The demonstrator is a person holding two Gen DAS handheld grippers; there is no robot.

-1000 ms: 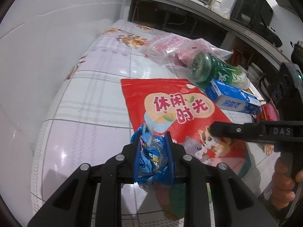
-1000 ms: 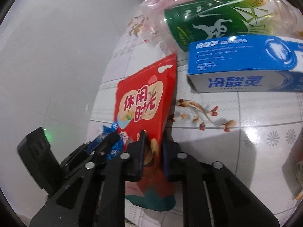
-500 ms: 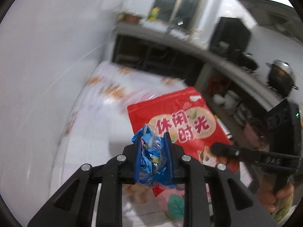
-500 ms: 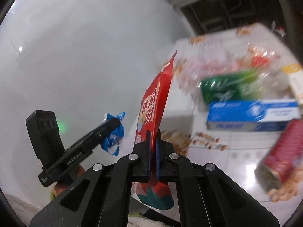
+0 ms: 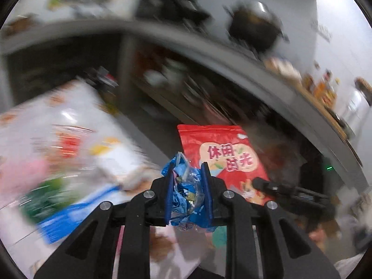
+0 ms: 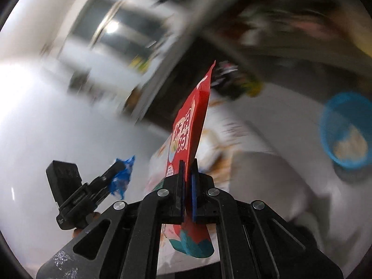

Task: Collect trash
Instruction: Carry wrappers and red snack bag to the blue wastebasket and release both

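Bench [image 5: 76, 107]: white patterned top, blurred, filling the left half of the left wrist view; smeared green, blue and pink litter lies on it at lower left.
Blue basin [image 6: 346, 130]: right edge of the right wrist view, something pale inside.
Red snack bag [image 6: 190, 125]: held edge-on at frame centre, rising to upper centre; in the left wrist view it sits right of centre, printed face showing.
Right gripper [image 6: 187, 174]: fingers pressed together on the red snack bag's lower part.
Left gripper [image 5: 187, 186]: lower centre, clamped on the blue wrapper.
Blue wrapper [image 5: 186, 186]: crumpled, bulging between the blue pads.
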